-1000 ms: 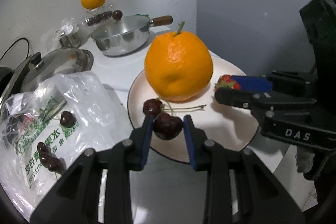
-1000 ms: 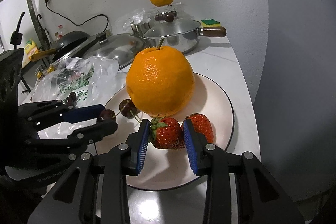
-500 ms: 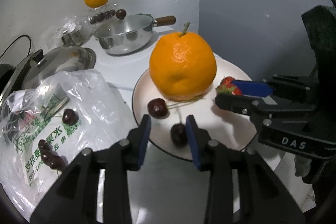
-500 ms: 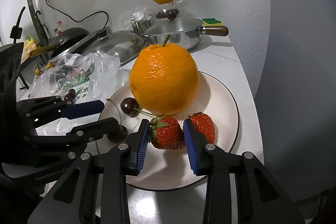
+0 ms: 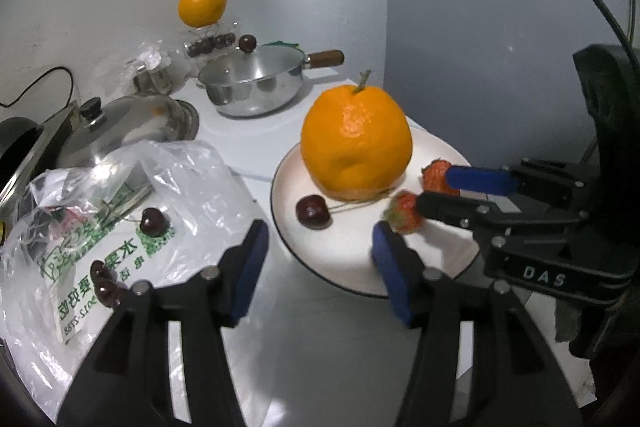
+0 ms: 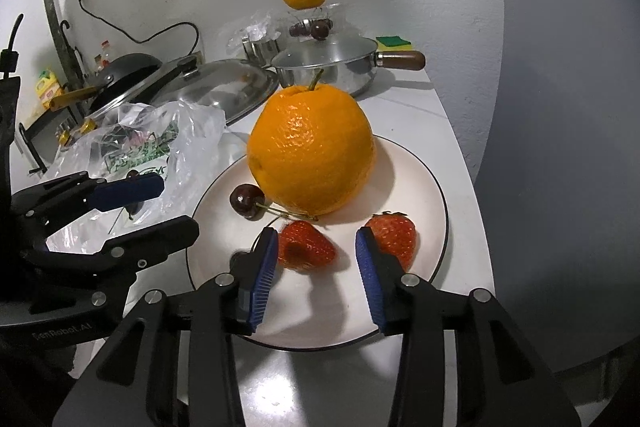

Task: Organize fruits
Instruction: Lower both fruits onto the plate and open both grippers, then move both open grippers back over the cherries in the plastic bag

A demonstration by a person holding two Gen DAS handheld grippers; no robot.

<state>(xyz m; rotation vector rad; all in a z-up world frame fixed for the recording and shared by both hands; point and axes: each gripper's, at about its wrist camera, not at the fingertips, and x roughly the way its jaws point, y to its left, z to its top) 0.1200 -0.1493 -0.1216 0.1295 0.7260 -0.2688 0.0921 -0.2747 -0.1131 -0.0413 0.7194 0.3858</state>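
Both the left gripper (image 5: 318, 259) and right gripper (image 6: 316, 259) gape wide and empty; orange (image 6: 311, 149), cherry (image 6: 246, 201), two strawberries (image 6: 306, 245) plated ahead, bag (image 5: 120, 211) cherries left.

Probably a home kitchen: saucepan (image 6: 332, 67), pot lid (image 6: 216, 87), and wok (image 6: 120, 75) on counter (image 6: 416, 107).

On the plate (image 6: 424, 187) sit an orange (image 6: 312, 151), a cherry (image 6: 246, 201) to its left and two strawberries (image 6: 306, 245) in front. A bag (image 6: 160, 147) lies left of the plate, a pot (image 6: 336, 67) behind.
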